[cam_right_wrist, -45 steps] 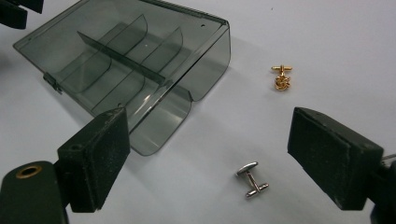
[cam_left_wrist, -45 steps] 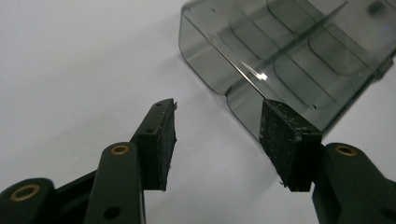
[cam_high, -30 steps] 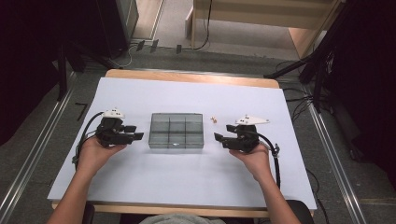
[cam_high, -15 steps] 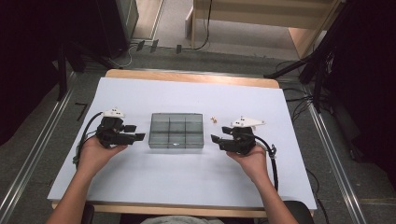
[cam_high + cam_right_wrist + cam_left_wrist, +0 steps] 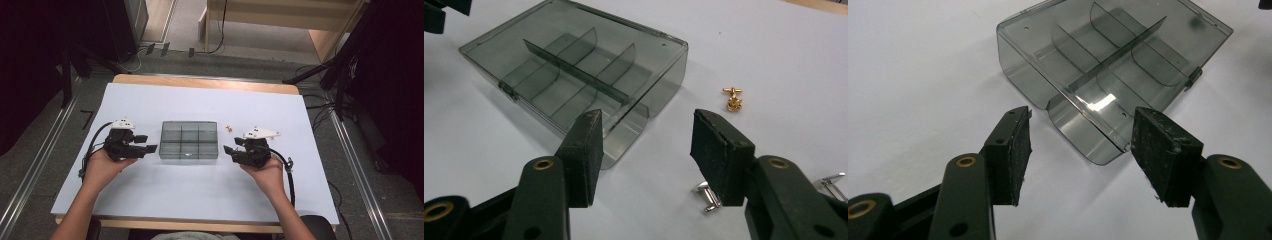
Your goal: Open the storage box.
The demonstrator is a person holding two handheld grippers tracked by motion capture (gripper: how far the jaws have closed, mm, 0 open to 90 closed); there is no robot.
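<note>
Both grippers parted, empty: left gripper just opening, right gripper just closing beside compartment box; next probably pick the silver cufflink

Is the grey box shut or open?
Shut. The clear lid lies flat over the box, its latch closed at the front edge; the compartments look empty.

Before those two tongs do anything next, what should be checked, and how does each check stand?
1. Divided box closed and flat on the table: ok.
2. Left tongs open, nothing between the pads, aimed at a box corner: ok.
3. Right tongs open, nothing gripped: ok.
4. Gold cufflink lying apart from the box: ok.
5. Silver cufflink partly hidden behind a right pad: cannot tell how it lies.
</note>
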